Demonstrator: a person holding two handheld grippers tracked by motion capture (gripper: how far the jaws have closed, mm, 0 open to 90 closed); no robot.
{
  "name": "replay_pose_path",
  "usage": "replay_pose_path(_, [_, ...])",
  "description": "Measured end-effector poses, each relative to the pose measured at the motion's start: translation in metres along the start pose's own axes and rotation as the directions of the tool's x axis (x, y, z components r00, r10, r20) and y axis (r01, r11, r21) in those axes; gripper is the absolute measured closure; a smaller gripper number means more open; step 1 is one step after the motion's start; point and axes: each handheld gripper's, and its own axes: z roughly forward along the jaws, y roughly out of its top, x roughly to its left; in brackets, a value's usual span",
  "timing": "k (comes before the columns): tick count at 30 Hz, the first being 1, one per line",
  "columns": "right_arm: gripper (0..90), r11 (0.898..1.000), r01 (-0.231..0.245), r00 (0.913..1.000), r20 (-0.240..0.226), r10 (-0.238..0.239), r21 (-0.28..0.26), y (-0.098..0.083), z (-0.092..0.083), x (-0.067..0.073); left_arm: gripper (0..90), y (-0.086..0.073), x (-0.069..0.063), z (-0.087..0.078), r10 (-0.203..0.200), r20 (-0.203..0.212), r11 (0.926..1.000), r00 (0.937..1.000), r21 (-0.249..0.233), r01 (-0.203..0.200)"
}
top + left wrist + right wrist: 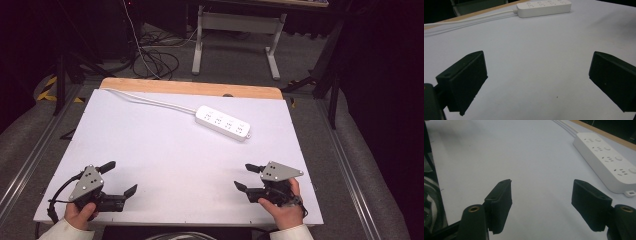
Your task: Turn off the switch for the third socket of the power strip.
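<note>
Nothing has yet been taken in hand. The white power strip lies flat toward the far side of the worktop, its cord trailing off toward ten o'clock, and it is untouched. The left gripper is held at seven o'clock near the front edge, jaws spread wide and empty; the right gripper is held at five o'clock, likewise spread wide on nothing. Both are well apart from the strip, so the reach and any handling are judged still to come.
</note>
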Motion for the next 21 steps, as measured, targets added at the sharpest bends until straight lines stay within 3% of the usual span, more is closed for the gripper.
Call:
replay_pose_path(7, [34.9, 1.000, -0.012, 0.9998, 0.014, 0.012, 0.007, 0.017, 0.000, -0.009, 2.2, 0.000, 0.000, 0.000, -0.002, -0.004, 1.0000, 1.0000, 0.004, 0.002])
replay_pose_path(10, [42.6, 0.999, -0.037, 0.9992, -0.018, 0.037, 0.002, 0.024, 0.000, -0.014, 2.2, 0.000, 0.000, 0.000, -0.002, -0.005, 1.0000, 1.0000, 0.004, 0.002])
replay_pose_path(13, [42.9, 0.999, -0.054, 0.9984, -0.017, 0.054, 0.007, 0.029, 0.001, -0.015, 2.2, 0.000, 0.000, 0.001, -0.001, -0.007, 1.0000, 1.0000, 0.006, 0.001])
replay_pose_path(21, [45.2, 1.000, -0.026, 0.9995, -0.016, 0.026, 0.008, 0.047, 0.002, -0.022, 2.2, 0.000, 0.000, 0.001, 0.001, -0.009, 1.0000, 1.0000, 0.009, -0.001])
